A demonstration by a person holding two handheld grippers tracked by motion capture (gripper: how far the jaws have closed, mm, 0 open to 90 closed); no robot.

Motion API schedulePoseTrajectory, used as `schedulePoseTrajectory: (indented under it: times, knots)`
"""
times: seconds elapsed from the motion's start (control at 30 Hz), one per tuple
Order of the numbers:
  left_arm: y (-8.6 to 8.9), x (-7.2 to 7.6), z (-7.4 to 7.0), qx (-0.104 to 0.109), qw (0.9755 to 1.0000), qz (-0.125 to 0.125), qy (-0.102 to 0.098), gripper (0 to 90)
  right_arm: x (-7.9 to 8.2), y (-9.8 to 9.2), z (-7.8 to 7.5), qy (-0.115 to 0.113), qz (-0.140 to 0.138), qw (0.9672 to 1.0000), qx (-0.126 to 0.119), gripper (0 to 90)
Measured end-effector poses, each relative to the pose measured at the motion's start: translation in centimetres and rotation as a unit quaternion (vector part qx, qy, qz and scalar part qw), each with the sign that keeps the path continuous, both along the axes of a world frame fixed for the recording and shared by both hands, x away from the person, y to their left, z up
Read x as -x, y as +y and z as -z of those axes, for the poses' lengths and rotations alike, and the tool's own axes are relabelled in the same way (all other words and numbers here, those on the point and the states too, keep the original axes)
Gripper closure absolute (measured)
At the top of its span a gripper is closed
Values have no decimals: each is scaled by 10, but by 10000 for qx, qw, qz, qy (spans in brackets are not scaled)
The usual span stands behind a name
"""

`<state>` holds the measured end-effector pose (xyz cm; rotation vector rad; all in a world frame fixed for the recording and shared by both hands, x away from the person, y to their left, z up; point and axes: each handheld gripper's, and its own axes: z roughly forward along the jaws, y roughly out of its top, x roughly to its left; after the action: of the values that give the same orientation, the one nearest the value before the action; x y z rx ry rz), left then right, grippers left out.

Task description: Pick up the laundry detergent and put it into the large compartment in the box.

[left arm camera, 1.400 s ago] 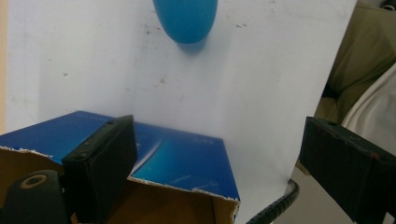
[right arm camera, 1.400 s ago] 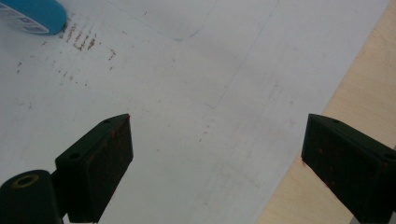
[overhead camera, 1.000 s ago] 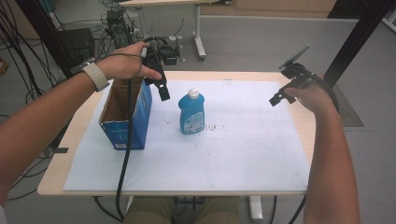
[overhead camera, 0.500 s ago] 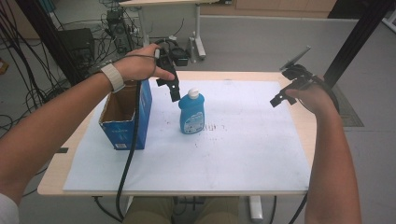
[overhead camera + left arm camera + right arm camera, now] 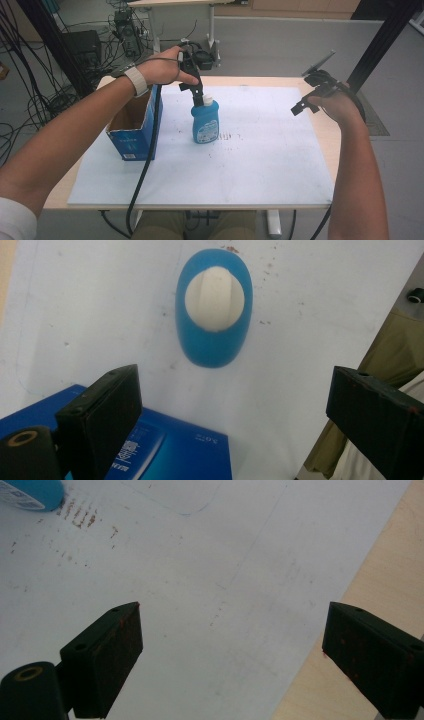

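Jaws of left gripper (image 5: 199, 95) gape above blue bottle (image 5: 205, 121); right gripper (image 5: 306, 102) seemingly wide too.

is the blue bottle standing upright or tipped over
Upright. The blue bottle stands on its base on the white mat, white cap on top.

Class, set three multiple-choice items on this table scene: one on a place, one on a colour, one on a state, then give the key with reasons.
1. Where is the left tool?
A. above the bottle's cap
B. inside the box
C. off the table's right edge

2. What colour is the bottle?
A. red
B. blue
C. green

3. How do the right tool jaws stand?
A. shut on the bottle
C. shut on nothing
B. wide apart

Key: 1 A, its camera looks down on the white cap; 2 B, blue body in both views; 3 B, a wide gap over the white sheet.
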<state>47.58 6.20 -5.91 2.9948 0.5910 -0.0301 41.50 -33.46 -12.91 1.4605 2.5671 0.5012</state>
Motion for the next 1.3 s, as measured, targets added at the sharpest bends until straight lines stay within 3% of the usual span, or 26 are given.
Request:
schedulePoseTrajectory:
  times: [0.2, 0.9, 1.3]
  knots:
    - [-13, -1, 4, -78, 9999, 70, -52, 81, 1, 0, -2, -19, -4, 10000, 13, 90]
    - [-26, -4, 17, -117, 9997, 59, -188, 81, 0, 1, 1, 0, -22, 10000, 2, 90]
    - [-36, -2, 22, -244, 9994, 125, -217, 82, 1, 0, 0, -31, -21, 10000, 6, 90]
